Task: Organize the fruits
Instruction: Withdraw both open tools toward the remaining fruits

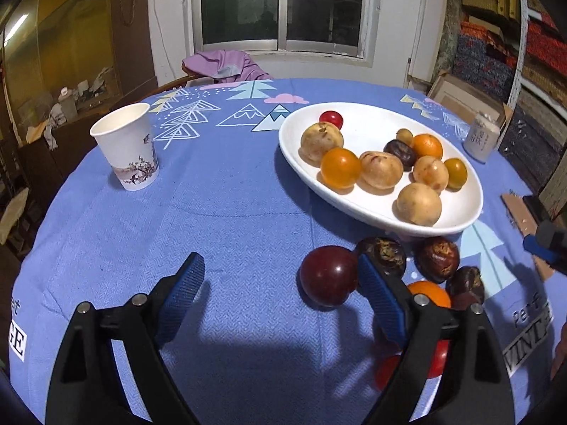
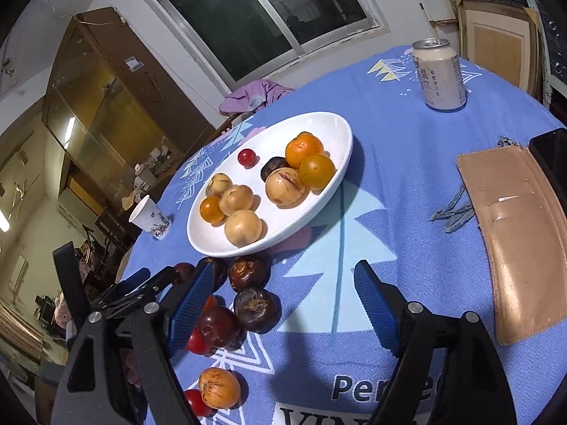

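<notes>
Fruits [image 1: 328, 276] lie just outside both open jaws — none between.

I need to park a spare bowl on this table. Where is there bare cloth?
Bare cloth lies between the paper cup and the white dish, and between dish and tan wallet, short of the can. Crowded: the loose fruit just below the dish.

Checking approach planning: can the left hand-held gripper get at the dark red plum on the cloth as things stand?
Probably yes. The left hand-held gripper is open, and the dark red plum lies on the cloth just inside its right finger, nothing over it. The brown fruit right behind that finger may get nudged.
</notes>
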{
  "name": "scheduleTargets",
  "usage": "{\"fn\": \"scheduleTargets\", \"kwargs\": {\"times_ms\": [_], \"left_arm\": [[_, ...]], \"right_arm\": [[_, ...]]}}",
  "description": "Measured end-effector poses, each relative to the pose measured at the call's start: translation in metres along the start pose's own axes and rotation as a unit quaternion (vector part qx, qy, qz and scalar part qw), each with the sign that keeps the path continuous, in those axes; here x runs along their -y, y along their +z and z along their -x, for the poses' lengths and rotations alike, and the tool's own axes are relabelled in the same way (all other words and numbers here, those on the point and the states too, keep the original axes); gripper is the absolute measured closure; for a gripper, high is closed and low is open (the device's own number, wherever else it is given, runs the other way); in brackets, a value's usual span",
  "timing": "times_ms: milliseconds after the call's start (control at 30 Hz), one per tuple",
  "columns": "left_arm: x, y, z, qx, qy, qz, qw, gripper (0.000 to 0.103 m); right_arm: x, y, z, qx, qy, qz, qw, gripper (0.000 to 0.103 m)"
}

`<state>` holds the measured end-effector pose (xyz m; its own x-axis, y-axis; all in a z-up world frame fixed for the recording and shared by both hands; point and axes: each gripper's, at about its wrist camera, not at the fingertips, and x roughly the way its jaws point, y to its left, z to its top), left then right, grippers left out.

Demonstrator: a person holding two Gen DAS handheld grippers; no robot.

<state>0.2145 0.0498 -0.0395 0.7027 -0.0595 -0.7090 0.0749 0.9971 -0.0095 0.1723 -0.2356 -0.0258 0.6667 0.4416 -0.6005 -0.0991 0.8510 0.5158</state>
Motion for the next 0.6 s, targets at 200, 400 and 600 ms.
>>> {"fn": "scheduleTargets", "kwargs": {"times_ms": [200,400,600], "left_arm": [[0.006,-0.003,-0.01,-0.017,0.001,-0.02,0.9997,0.014],[-0.011,-0.002,-0.009,-0.018,0.021,0.004,0.9996,0.006],[-0.034,0.003,0.0,0.006,0.068,0.037,0.997,0.007]], "right_arm": [[-0.01,-0.006,-0.006,-0.011,-0.017,0.032,0.999,0.017],[-0.007,-0.007,-0.007,-0.013,-0.021,0.03,0.999,0.017],[-0.008,-0.007,-0.008,-0.017,-0.023,0.033,0.999,0.017]]}}
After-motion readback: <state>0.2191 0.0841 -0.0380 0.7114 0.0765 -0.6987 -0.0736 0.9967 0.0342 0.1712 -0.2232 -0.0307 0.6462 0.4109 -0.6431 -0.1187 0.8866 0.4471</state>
